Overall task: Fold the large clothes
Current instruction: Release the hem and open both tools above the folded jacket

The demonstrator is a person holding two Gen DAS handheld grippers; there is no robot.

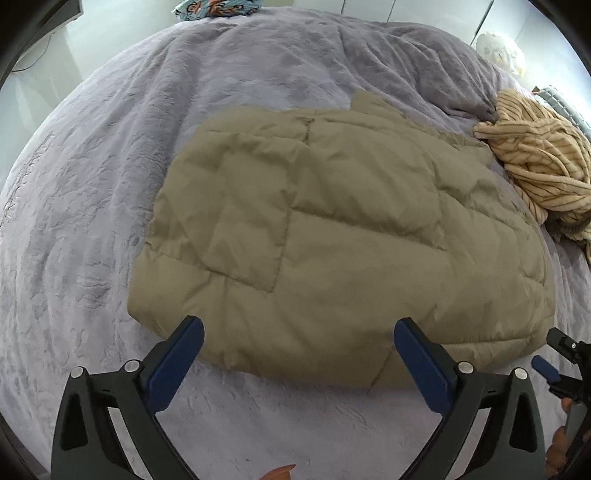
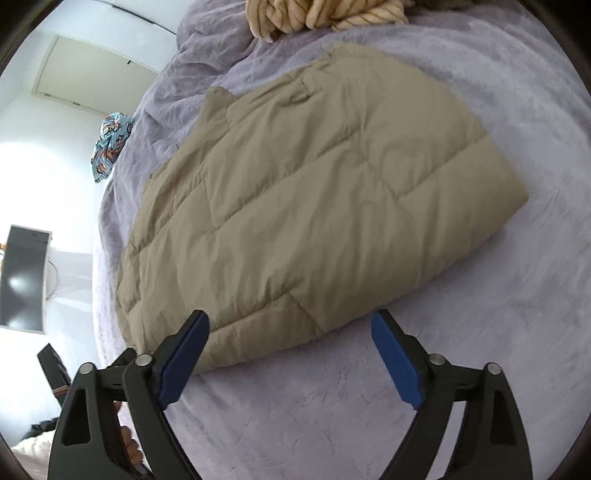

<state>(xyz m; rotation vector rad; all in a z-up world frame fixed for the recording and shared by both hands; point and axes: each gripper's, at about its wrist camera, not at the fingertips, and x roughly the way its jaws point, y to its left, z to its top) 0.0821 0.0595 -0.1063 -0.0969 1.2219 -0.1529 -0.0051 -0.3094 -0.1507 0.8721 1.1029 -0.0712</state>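
A tan quilted puffer jacket lies folded flat on the lavender plush bedspread. My left gripper hangs open just above the jacket's near edge, blue pads wide apart, nothing pressed between them. In the right wrist view the same jacket stretches away to the upper left. My right gripper is open over the jacket's near corner and the bedspread, gripping nothing. The right gripper's tip also shows at the left wrist view's right edge.
A crumpled cream striped garment lies right of the jacket, seen too at the top of the right wrist view. A blue patterned cloth sits at the bed's far edge. A dark screen stands beyond the bed.
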